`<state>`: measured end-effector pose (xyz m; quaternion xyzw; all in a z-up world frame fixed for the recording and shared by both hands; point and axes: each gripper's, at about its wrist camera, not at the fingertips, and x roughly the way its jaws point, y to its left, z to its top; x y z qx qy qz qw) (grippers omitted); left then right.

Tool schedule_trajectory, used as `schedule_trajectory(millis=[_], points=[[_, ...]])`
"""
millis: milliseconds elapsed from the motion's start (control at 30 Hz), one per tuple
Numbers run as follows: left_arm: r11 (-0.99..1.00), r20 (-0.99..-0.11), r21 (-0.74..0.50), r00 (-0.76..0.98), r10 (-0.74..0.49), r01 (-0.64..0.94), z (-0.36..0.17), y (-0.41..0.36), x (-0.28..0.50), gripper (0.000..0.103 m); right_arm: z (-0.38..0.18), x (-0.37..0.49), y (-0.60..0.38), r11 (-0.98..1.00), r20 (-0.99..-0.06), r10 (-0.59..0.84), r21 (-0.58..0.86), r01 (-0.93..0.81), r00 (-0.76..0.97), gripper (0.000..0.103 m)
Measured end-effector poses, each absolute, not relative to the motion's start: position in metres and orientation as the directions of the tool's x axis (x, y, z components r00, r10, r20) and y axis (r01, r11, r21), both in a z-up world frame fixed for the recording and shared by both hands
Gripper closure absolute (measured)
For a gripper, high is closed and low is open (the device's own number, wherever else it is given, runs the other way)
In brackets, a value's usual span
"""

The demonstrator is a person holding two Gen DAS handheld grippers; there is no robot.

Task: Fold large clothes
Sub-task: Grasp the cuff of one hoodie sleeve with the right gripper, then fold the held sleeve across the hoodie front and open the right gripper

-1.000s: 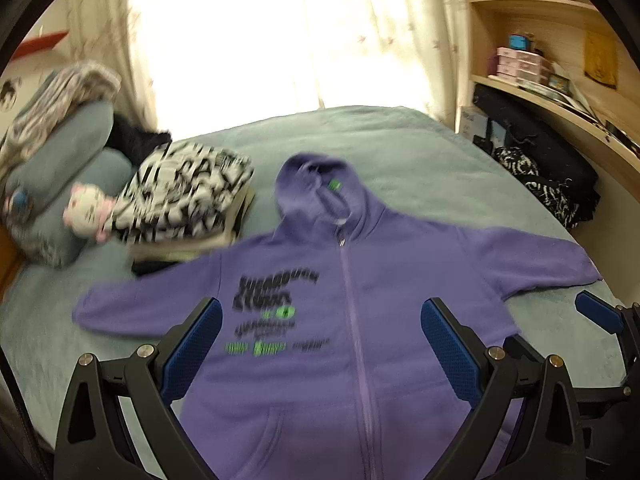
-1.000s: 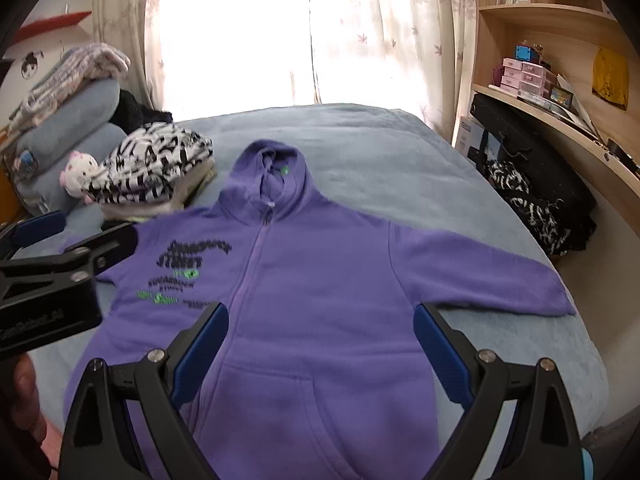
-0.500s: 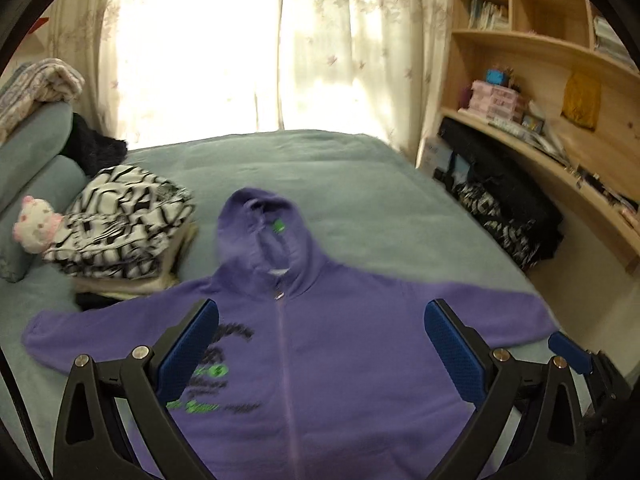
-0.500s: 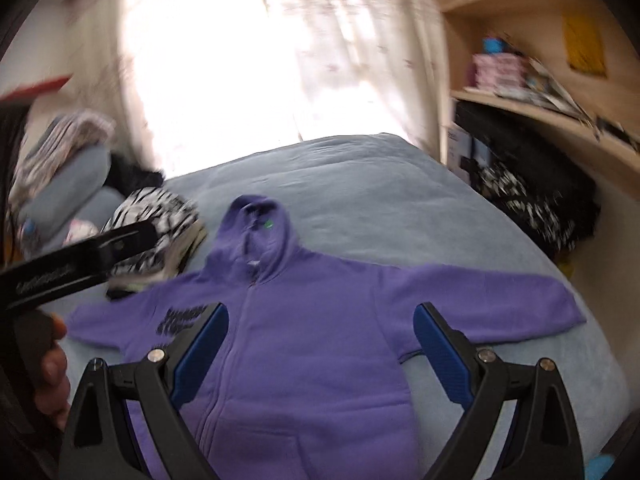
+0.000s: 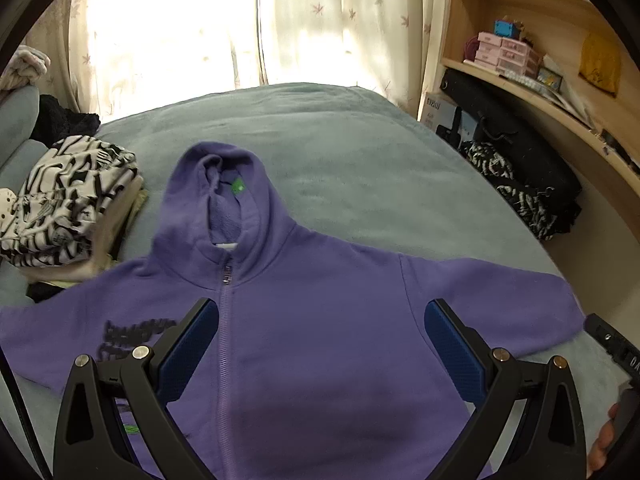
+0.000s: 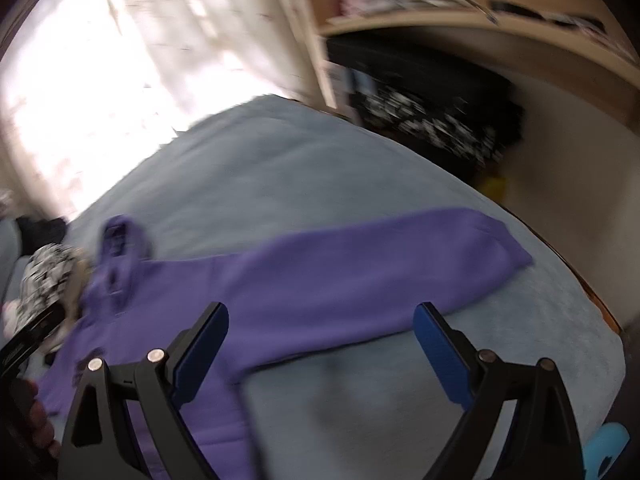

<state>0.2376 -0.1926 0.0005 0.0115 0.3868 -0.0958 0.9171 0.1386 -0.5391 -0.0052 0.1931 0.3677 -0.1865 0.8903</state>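
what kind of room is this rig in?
Most likely a bedroom: a bed with the purple hoodie laid out on it, a curtained window behind, and wooden shelves of boxes and books alongside.

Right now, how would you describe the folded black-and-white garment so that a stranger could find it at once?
Start from the blue-grey bed under the bright window. A purple hoodie lies spread flat on it, and the pile sits just beyond the hoodie's sleeve on the side away from the wooden shelves. It is the only folded thing on the bed, with a bold black-and-white pattern where all around it is plain.
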Motion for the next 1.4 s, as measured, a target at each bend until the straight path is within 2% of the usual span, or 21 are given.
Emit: schedule_trajectory(millis=[200, 300, 500, 567, 600, 667, 700, 733, 767, 900, 1000, 1067, 1233, 1400], points=[[0.989, -0.759, 0.039, 0.648, -0.064, 0.142, -0.055, -0.232, 0.264, 0.001, -0.067, 0.140, -0.626, 0.719, -0.814, -0.174, 0.279, 0.636, 0.553, 0.009], [0.991, -0.794, 0.026, 0.604, -0.061, 0.134, -0.085, -0.243, 0.275, 0.002, -0.092, 0.138, -0.656, 0.655, -0.836, -0.163, 0.305, 0.692, 0.524, 0.009], [0.987, -0.812, 0.003, 0.577, -0.092, 0.162, -0.116, -0.265, 0.283, 0.002, -0.114, 0.145, -0.686, 0.565, -0.836, -0.137, 0.375, 0.735, 0.531, 0.009], [0.985, -0.811, 0.003, 0.576, -0.100, 0.175, -0.121, -0.270, 0.285, 0.002, -0.114, 0.152, -0.690, 0.552, -0.838, -0.159, 0.362, 0.751, 0.522, 0.014], [0.983, -0.814, -0.005, 0.570, -0.110, 0.183, -0.122, -0.273, 0.285, 0.002, -0.114, 0.156, -0.692, 0.544, -0.843, -0.177, 0.346, 0.765, 0.507, 0.023], [0.981, -0.820, -0.028, 0.557, -0.134, 0.194, -0.121, -0.276, 0.287, 0.002, -0.113, 0.164, -0.697, 0.534, -0.853, -0.207, 0.313, 0.786, 0.480, 0.052], [0.979, -0.822, -0.047, 0.549, -0.152, 0.200, -0.121, -0.278, 0.286, 0.002, -0.112, 0.165, -0.698, 0.533, -0.853, -0.213, 0.307, 0.788, 0.476, 0.062], [0.977, -0.820, -0.061, 0.547, -0.165, 0.204, -0.119, -0.278, 0.286, 0.002, -0.108, 0.168, -0.699, 0.537, -0.845, -0.219, 0.314, 0.783, 0.489, 0.086], [0.976, -0.817, -0.070, 0.550, -0.175, 0.207, -0.117, -0.277, 0.284, 0.002, -0.104, 0.168, -0.698, 0.542, -0.833, -0.217, 0.330, 0.773, 0.508, 0.091], [0.976, -0.785, -0.072, 0.592, -0.182, 0.205, -0.099, -0.263, 0.274, 0.002, -0.059, 0.179, -0.660, 0.658, -0.736, -0.255, 0.344, 0.670, 0.628, 0.093], [0.978, -0.748, -0.090, 0.635, -0.193, 0.190, -0.081, -0.245, 0.265, 0.002, -0.022, 0.190, -0.605, 0.787, -0.654, -0.182, 0.351, 0.507, 0.735, 0.093], [0.980, -0.721, -0.105, 0.665, -0.194, 0.172, -0.069, -0.228, 0.259, 0.002, -0.006, 0.201, -0.565, 0.859, -0.630, -0.120, 0.321, 0.398, 0.767, 0.093], [0.979, -0.696, -0.167, 0.690, -0.198, 0.114, -0.048, -0.173, 0.249, 0.002, 0.005, 0.220, -0.454, 0.969, -0.643, 0.007, 0.194, 0.154, 0.766, 0.093], [0.989, -0.729, -0.145, 0.674, -0.122, 0.021, -0.052, -0.115, 0.236, 0.002, -0.031, 0.224, -0.362, 0.994, -0.717, 0.074, 0.111, 0.008, 0.693, 0.093]])
